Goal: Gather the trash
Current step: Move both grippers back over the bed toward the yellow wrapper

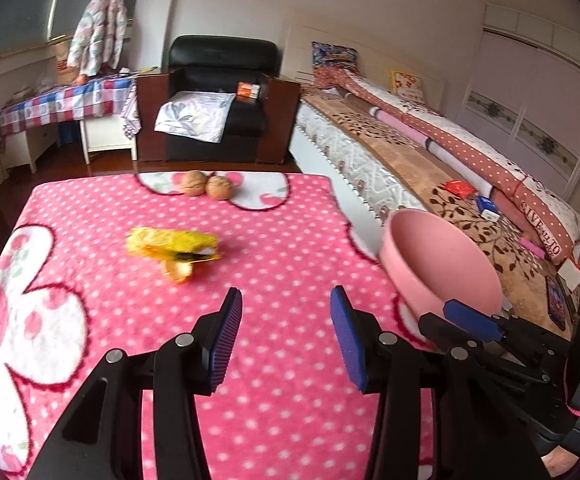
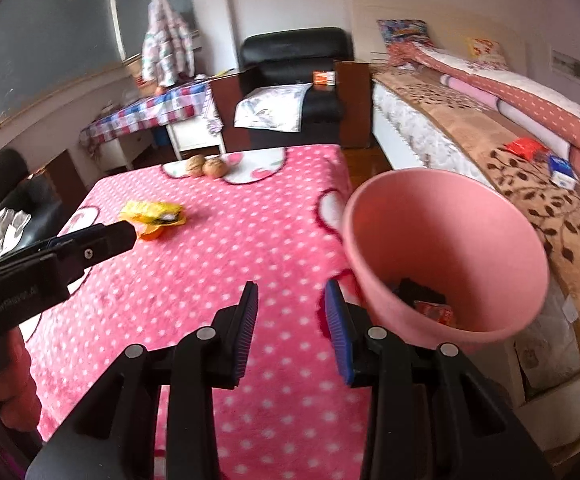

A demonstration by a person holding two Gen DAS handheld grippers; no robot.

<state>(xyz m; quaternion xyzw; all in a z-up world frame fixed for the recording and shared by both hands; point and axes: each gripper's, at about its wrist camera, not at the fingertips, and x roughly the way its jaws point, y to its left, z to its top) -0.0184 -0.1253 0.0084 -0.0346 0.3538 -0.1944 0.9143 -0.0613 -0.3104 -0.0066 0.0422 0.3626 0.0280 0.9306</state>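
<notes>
Trash, a crumpled yellow wrapper (image 1: 171, 245) with a small orange scrap just under its near edge, lies on the pink dotted table (image 1: 290, 240), ahead and left of the left gripper (image 1: 285, 334), well apart from it. That gripper is released, jaws wide, nothing between them. My read: approach low, straddle the wrapper's bunched middle, close firmly so the thin foil does not slip out. Right gripper (image 2: 292, 330) jaws stand apart and look empty; the pink bin (image 2: 446, 256) sits just right of it, whether it is touching or held I cannot tell. Some scraps already in the bin. Two walnuts (image 1: 207, 186) at the far edge of the table.
</notes>
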